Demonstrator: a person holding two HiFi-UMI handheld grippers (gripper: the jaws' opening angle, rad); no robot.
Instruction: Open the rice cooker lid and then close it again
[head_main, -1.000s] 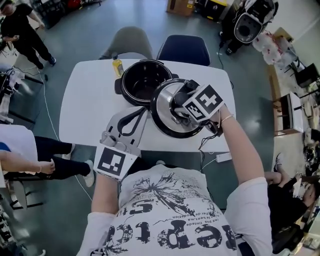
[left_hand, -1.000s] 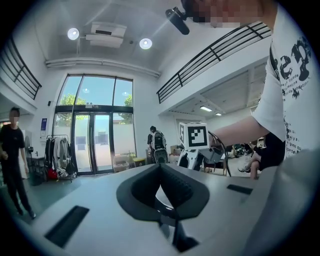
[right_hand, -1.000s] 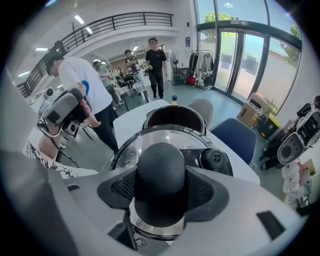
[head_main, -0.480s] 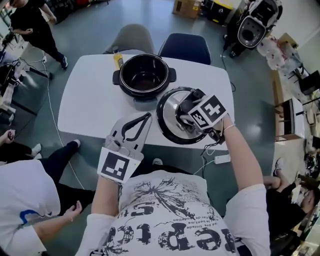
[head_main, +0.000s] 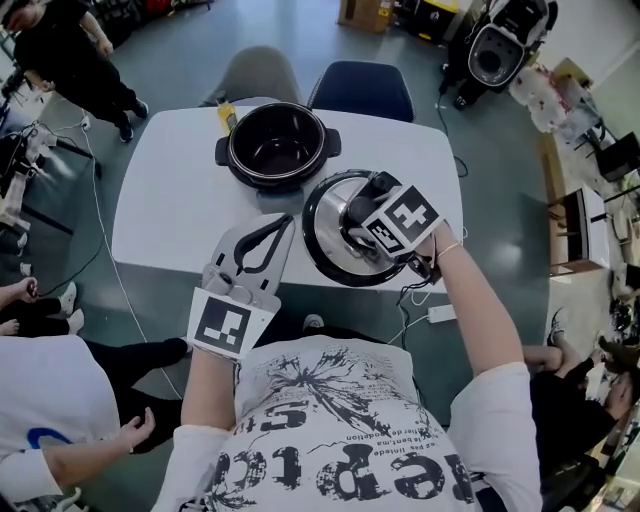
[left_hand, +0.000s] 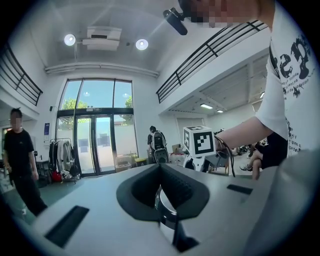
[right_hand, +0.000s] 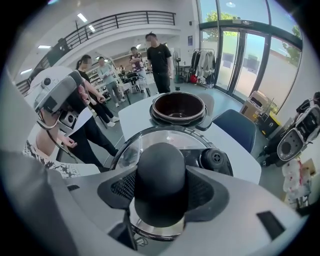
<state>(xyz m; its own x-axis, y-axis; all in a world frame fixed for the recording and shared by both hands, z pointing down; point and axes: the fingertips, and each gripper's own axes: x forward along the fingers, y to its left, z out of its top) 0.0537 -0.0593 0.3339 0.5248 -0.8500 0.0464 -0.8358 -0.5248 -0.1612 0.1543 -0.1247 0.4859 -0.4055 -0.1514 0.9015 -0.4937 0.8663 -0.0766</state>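
on the near right part of the white surface (head_main: 165, 205), the lid (head_main: 322, 240) is off the cooker and sits under the right gripper (head_main: 358, 228). the cooker body (head_main: 278, 147) stands open further back, just beyond the lid, with its dark inner pot exposed.

jaw state:
- right gripper: jaws are closed on the black domed knob (right_hand: 161, 182) at the lid's centre, one pad on each side of it. the gripper points steeply down onto the lid.
- left gripper (head_main: 285, 222): jaw tips meet and nothing is held. it lies level over the surface, just left of the lid.

whether the lid's rim rests on the surface or hangs just above it cannot be told.

handling notes, as a judgement:
- the lid is a rigid polished metal disc with a steam valve (right_hand: 215, 160) beside the knob. expect moderate weight and no flex.
- the knob is the correct hold. the rim is thin and smooth and gives the pads poor purchase.
- the knob is rounded and smooth, and a single central hold lets the lid tip or swivel. keep it level when carrying.
- to close, centre the lid over the pot rim and lower it squarely. the free left gripper can brace the cooker body if it slides.
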